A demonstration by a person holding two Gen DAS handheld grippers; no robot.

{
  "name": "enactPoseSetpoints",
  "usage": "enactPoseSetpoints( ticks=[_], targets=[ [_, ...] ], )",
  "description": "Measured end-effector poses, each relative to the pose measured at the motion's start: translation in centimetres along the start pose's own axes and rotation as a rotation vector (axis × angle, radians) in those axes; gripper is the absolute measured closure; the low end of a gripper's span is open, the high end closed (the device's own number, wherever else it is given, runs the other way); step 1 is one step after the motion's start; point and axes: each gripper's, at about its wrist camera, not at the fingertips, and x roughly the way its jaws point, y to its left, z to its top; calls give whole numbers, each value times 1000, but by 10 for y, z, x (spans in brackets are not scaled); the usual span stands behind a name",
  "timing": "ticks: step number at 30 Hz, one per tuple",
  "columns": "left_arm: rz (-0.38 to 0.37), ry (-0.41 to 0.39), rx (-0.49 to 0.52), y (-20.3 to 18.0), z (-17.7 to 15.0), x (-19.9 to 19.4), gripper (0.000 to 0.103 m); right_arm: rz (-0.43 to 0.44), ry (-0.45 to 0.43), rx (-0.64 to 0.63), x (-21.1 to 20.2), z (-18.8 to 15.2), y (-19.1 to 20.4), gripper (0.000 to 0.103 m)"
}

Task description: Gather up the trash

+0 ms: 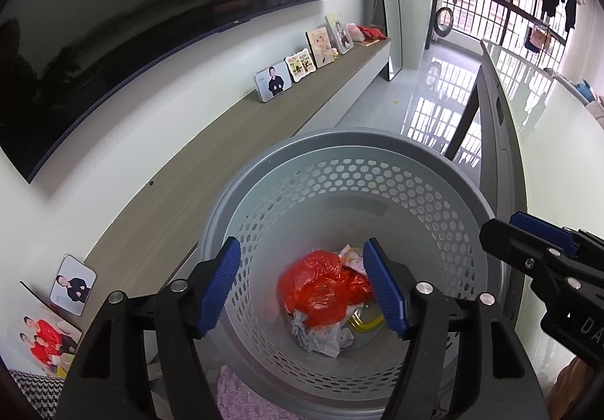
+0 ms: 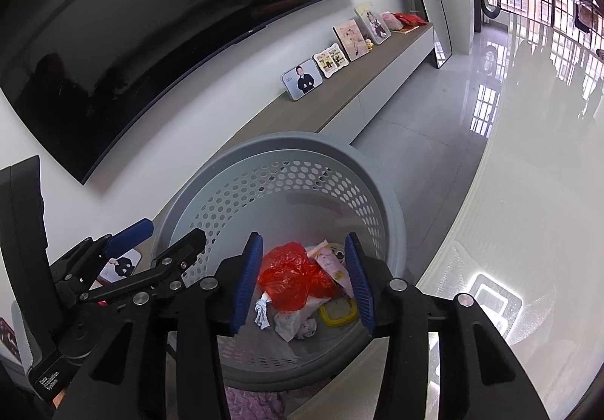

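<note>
Nearest the cameras, the left gripper [image 1: 302, 284] is seen with fingers [image 1: 221, 286] spread wide and empty; the right gripper [image 2: 304, 282] has fingers [image 2: 247, 282] parted less, nothing pinched. Below both, the grey perforated basket [image 1: 377, 178] stands upright, mouth upward. On its bottom lie a crumpled red plastic bag [image 1: 321, 288], paper scraps [image 2: 294, 322] and a yellow lid [image 2: 338, 312]. Beyond, photo frames [image 1: 273, 80] line a shelf.

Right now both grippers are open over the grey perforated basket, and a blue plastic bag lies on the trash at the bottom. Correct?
Not quite: the bag is red, not blue. The left wrist view shows a red plastic bag on the crumpled paper at the bottom of the grey perforated basket. The rest holds: the left gripper and the right gripper are both open above it, holding nothing.
</note>
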Motion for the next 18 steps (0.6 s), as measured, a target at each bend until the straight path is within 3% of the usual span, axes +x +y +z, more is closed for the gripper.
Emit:
enactPoseSetpoints(
  ticks=[12, 18],
  targets=[
    [33, 5, -18, 4, -4, -4, 24, -29, -14, -8, 1, -1, -2, 47],
    [45, -1, -24, 5, -6, -10, 14, -32, -21, -1, 0, -2, -6, 47]
  ],
)
